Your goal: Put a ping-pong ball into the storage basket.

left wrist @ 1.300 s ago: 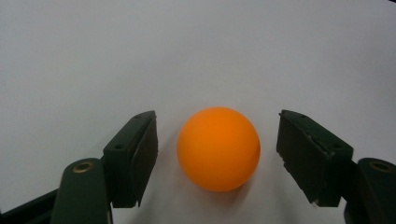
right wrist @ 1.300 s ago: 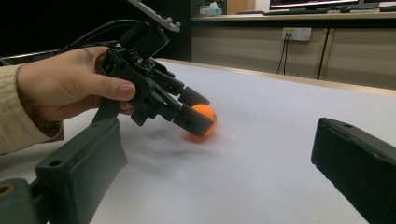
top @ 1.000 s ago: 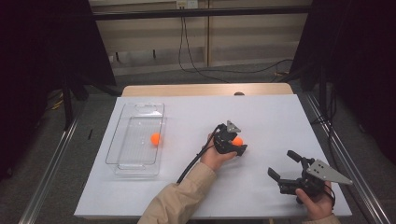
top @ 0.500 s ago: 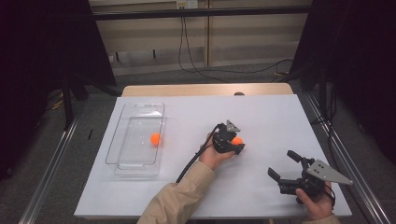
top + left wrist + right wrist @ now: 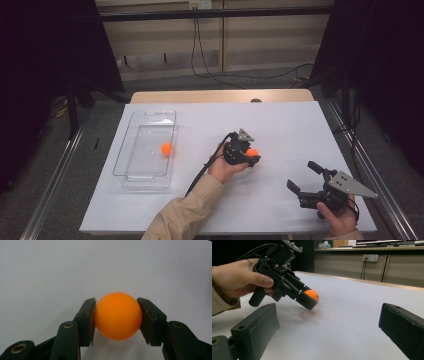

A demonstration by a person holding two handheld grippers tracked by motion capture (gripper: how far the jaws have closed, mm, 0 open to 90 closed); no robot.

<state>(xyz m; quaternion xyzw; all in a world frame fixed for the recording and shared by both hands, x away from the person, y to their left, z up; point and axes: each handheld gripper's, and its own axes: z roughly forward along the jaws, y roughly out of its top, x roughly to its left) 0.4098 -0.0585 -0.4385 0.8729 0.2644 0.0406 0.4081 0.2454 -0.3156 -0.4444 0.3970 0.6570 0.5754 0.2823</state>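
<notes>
Orange ball (image 5: 117,315): clamped in left gripper (image 5: 248,155) at mid-table, low over the white surface. Second ball (image 5: 166,148) already in clear tray (image 5: 131,170) (transfer apparently half done). Right gripper (image 5: 306,178): jaws wide, empty, idle.

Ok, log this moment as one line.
left gripper: shut on orange ball | right gripper: open, idle | second ball: in clear tray

There are two orange balls: one ball (image 5: 252,152) is between the jaws of the left hand-held gripper (image 5: 246,156), one ball (image 5: 166,148) is inside the single clear tray (image 5: 131,167). Two hand-held grippers are present, the right hand-held gripper (image 5: 306,178) too, on one table (image 5: 280,120).
</notes>
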